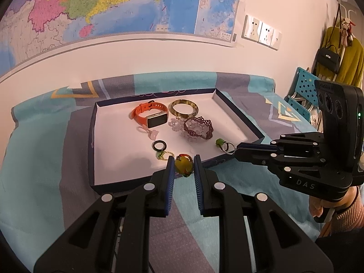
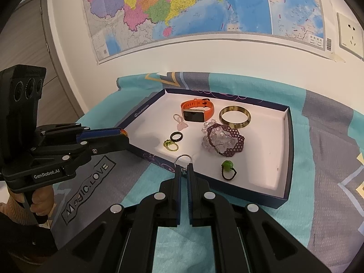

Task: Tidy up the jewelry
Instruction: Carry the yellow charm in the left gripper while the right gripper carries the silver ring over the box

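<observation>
Left wrist view: a yellow bead (image 1: 183,165) was gripped by the left claw (image 1: 183,166) at the tray (image 1: 91,136) rim. A silver ring (image 2: 183,158) was pinched by the nearly shut right claw (image 2: 184,170) over the tray's near edge, where a watch (image 2: 196,110) and bangle (image 2: 234,116) were laid.

Orange watch (image 2: 196,111), amber bangle (image 2: 235,117) and purple beaded bracelet (image 2: 225,142) lie in the tray (image 2: 287,150)

An orange watch (image 2: 197,109), amber bangle (image 2: 234,116) and maroon beaded bracelet (image 2: 225,142) lie in a white-lined navy box (image 2: 287,159) on a teal-and-grey patterned cloth (image 2: 329,150).
</observation>
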A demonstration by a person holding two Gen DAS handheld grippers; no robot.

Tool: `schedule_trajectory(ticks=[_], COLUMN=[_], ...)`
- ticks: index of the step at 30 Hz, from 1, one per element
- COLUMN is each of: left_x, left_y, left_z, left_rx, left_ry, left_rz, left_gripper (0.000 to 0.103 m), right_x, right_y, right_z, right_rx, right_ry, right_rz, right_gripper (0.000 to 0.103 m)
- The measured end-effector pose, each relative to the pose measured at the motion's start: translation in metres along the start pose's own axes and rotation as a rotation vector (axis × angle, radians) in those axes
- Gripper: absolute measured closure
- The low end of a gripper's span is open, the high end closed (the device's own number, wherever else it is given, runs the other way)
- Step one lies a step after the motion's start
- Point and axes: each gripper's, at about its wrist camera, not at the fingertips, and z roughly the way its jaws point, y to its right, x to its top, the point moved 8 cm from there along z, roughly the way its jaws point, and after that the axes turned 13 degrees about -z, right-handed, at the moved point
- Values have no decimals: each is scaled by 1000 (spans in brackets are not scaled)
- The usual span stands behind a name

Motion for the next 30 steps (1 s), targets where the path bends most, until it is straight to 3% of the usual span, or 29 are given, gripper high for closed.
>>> schedule_trajectory(ticks=[30], left_x=[13], left_y=[-10], left_z=[18], left_rx=[27], left_ry=[-6], left_rz=[-17], left_gripper=[86], right_x=[12], right_y=[14], right_z=[12], right_rx=[-5], right_ry=[4], right_rz=[8], right_gripper=[99])
